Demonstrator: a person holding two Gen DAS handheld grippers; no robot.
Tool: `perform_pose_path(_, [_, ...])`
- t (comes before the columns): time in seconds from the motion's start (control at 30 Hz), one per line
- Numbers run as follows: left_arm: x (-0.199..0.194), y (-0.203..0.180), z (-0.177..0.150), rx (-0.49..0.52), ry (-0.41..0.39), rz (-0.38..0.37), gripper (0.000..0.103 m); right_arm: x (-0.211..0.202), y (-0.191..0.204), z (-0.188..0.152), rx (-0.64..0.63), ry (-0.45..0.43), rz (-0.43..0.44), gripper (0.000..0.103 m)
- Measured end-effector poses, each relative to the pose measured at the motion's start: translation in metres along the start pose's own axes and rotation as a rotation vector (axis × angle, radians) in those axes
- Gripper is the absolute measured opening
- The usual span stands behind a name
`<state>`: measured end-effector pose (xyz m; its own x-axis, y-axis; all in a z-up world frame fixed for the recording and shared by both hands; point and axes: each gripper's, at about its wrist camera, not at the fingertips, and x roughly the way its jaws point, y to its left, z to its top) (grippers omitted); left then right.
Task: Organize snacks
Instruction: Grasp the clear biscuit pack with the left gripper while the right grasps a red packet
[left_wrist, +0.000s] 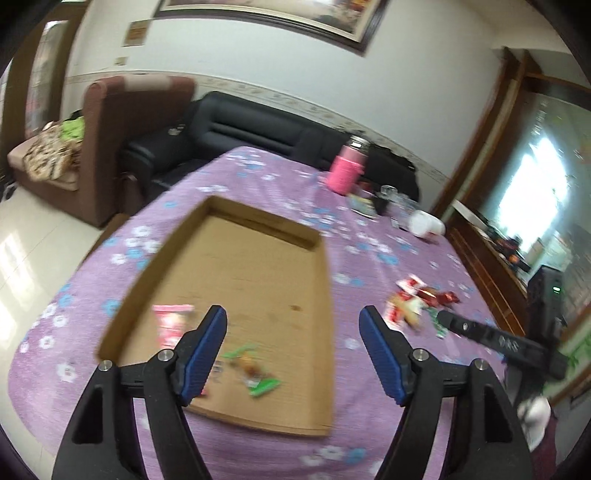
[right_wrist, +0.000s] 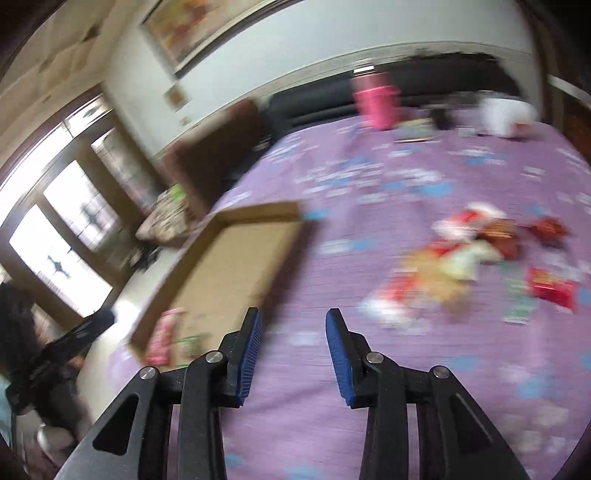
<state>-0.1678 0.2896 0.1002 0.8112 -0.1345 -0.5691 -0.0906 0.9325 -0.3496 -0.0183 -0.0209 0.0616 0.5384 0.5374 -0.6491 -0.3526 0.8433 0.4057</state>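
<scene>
Left wrist view: left tongs (left_wrist: 293, 321) gape wide over shallow cardboard tray (left_wrist: 325, 280); right tongs (right_wrist: 294, 325) part narrowly, empty.

A pink flask (left_wrist: 347, 170) stands at the far edge of the purple floral tablecloth (left_wrist: 258, 177), near what looks like glassware (left_wrist: 391, 192).

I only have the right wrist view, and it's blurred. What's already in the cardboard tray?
Observer: A pink packet and a green-wrapped snack lie in the tray.
Operator: Is the left gripper holding anything?
Observer: No, the left gripper is open and empty above the tray's near end.
Operator: Where's the right gripper relative to the loose snacks?
Observer: Its dark finger reaches up to the pile, right of the tray.
</scene>
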Motion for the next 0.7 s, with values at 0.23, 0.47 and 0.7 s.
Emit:
perform_pose_path(0.23, [0.024, -0.068, -0.016, 0.135, 0.083, -0.105, 0.074, -0.04, -0.13, 0.019, 0.183, -0.067, -0.191, 0.039])
perform_pose_path(0.47, [0.05, -0.113, -0.031, 0.198, 0.181, -0.14, 0.074, -0.002, -0.174, 0.043, 0.193, -0.025, -0.134, 0.039])
perform_pose_path(0.7, [0.076, -0.136, -0.03, 0.192, 0.246, -0.157, 0.074, 0.027, -0.193, 0.033, 0.175, 0.05, -0.072, 0.042])
